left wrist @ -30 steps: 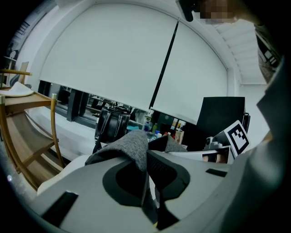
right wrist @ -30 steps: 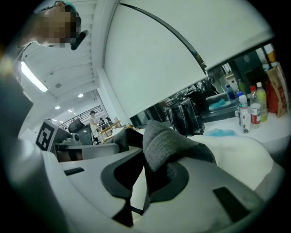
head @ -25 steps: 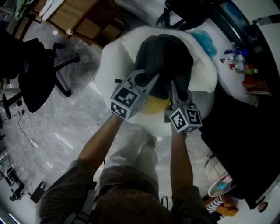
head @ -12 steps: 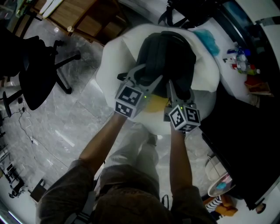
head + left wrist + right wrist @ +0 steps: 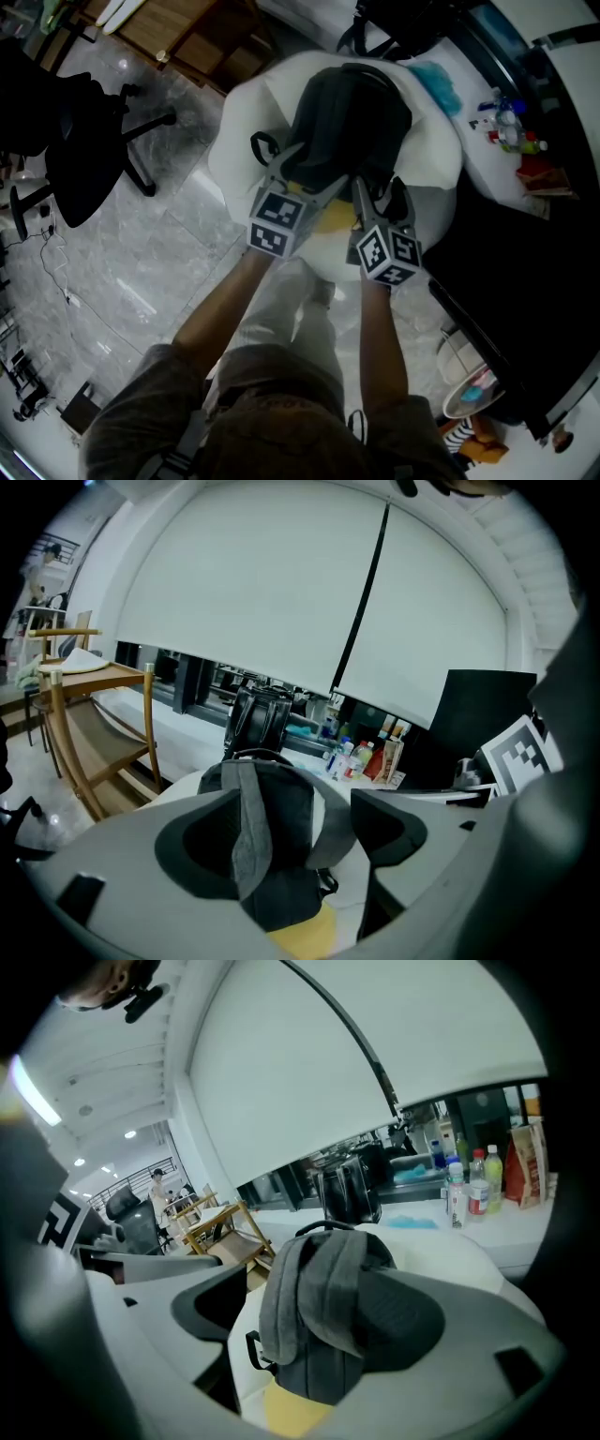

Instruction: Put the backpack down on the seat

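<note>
The backpack [image 5: 352, 122] is down on the white seat [image 5: 234, 131], standing against the raised back part with its straps facing me and a yellow patch [image 5: 330, 217] showing just below its bottom edge. Both of my tongs have just been opening and now stand wide: the left tongs [image 5: 309, 171] have one grey strap [image 5: 251, 841] hanging loose between the jaws, pressed by neither pad, and the right tongs [image 5: 378, 194] have the second strap [image 5: 305, 1307] between theirs, draped close against one jaw. I cannot tell whether it only rests there or is caught on the tip. That is my main worry. If I draw back along the line the tongs point, a strap lying over a jaw could ride along with it and tug the pack forward off its lean. The seat looks soft and rounded, so I judge that a pack pulled or tipped towards me would slide over the front edge to the floor [image 5: 159, 253]. The left strap looks freer, but it curls near the jaw on that side and could hook there too. Pulling both sides away unevenly would twist the pack sideways. I would rather lift the tips clear of the straps first, then back off.
</note>
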Tool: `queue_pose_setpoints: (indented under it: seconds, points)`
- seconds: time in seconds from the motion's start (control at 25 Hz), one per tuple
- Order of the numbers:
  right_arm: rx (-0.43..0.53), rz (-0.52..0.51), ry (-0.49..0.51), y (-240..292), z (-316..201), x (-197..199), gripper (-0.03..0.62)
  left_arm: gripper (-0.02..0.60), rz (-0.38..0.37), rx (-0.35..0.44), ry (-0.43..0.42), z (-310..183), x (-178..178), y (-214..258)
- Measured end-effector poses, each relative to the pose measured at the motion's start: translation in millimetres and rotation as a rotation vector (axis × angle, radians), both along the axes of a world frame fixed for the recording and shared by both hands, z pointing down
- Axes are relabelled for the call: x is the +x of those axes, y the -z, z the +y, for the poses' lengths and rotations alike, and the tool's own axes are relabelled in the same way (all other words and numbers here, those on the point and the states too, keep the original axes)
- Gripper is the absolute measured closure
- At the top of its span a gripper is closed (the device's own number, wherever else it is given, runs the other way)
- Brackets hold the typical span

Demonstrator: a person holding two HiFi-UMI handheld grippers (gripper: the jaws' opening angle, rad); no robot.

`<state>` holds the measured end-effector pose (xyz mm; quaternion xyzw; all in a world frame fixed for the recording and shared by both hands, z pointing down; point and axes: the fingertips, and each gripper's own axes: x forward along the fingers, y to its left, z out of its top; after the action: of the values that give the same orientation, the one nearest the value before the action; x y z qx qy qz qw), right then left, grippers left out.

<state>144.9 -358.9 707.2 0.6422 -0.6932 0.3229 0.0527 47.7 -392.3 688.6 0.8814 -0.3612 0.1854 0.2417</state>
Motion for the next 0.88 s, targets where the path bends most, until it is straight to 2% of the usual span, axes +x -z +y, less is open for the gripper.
queue_pose_setpoints:
  seconds: [0.16, 0.24, 0.32, 0.4, 0.44, 0.72, 0.88]
  points:
    - [0.017, -0.028, 0.019, 22.3, 12.9, -3.7, 0.222, 0.226, 0.012, 0.002, 0.009, 16.5, 2.2, 22.4]
    - [0.025, -0.053, 0.04, 34.1, 21.7, -7.5, 0.266, 0.279, 0.029, -0.002, 0.025, 27.3, 2.6, 36.8]
    - [0.033, -0.083, 0.077, 47.2, 31.2, -14.9, 0.378, 0.389, 0.047, -0.003, 0.043, 38.9, 2.6, 53.4]
    - [0.048, -0.094, 0.107, 63.0, 42.2, -22.7, 0.525, 0.574, 0.049, -0.005, 0.052, 52.7, 3.5, 69.3]
    - [0.053, -0.09, 0.115, 71.0, 48.6, -25.8, 0.592, 0.581, 0.041, -0.005, 0.052, 60.7, 4.2, 76.5]
    - [0.043, -0.101, 0.154, 129.9, 100.7, -36.8, 0.592, 0.581, 0.029, -0.015, 0.061, 119.8, 5.7, 136.8]
    - [0.03, -0.085, 0.176, 167.9, 141.1, -37.9, 0.594, 0.581, 0.004, -0.019, 0.033, 161.5, 5.4, 178.5]
